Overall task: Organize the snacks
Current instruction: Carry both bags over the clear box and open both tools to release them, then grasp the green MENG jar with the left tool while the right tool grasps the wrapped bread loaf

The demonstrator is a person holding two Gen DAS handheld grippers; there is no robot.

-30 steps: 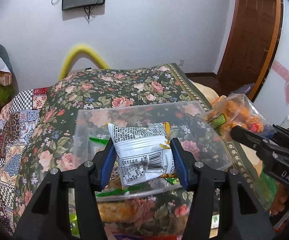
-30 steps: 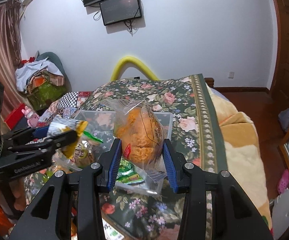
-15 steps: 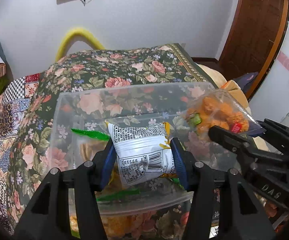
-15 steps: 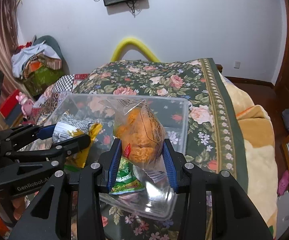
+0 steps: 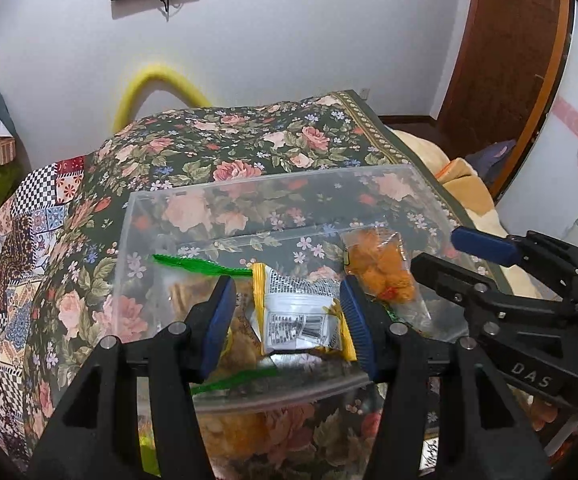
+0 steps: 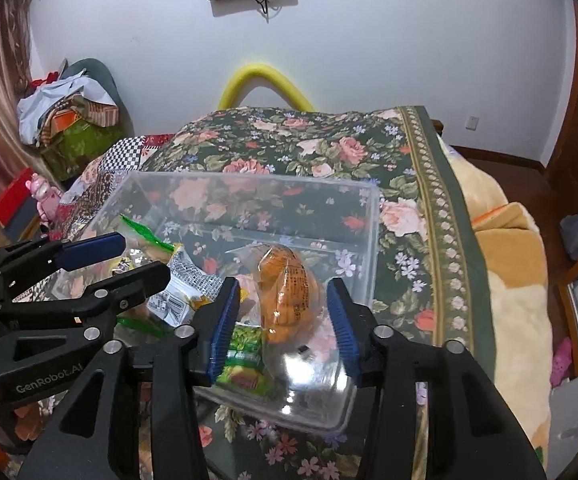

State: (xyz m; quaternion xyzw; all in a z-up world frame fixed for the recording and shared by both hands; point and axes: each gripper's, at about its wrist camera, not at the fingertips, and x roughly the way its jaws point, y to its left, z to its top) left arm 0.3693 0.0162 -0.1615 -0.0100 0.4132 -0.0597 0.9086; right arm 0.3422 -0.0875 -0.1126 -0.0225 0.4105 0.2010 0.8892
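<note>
A clear plastic bin (image 5: 193, 200) (image 6: 373, 240) stands on the floral bedspread. My left gripper (image 5: 287, 312) is open above it; a white and yellow snack packet (image 5: 301, 316) (image 6: 181, 288) lies loose between its blue pads, inside the bin. My right gripper (image 6: 283, 316) is open too; a clear bag of orange snacks (image 6: 289, 292) (image 5: 385, 268) rests in the bin between its fingers. The right gripper shows in the left wrist view (image 5: 469, 252), the left gripper in the right wrist view (image 6: 129, 258).
Other packets lie in the bin: green-edged bags (image 5: 197, 264) and a green packet (image 6: 245, 356). More snacks lie on the bed (image 5: 249, 148) in front of the bin (image 5: 229, 432). A beige blanket (image 6: 509, 280) lies at the right.
Both grippers moved down over the bin and opened. The white and yellow packet and the orange snack bag dropped from their grip into the bin.
</note>
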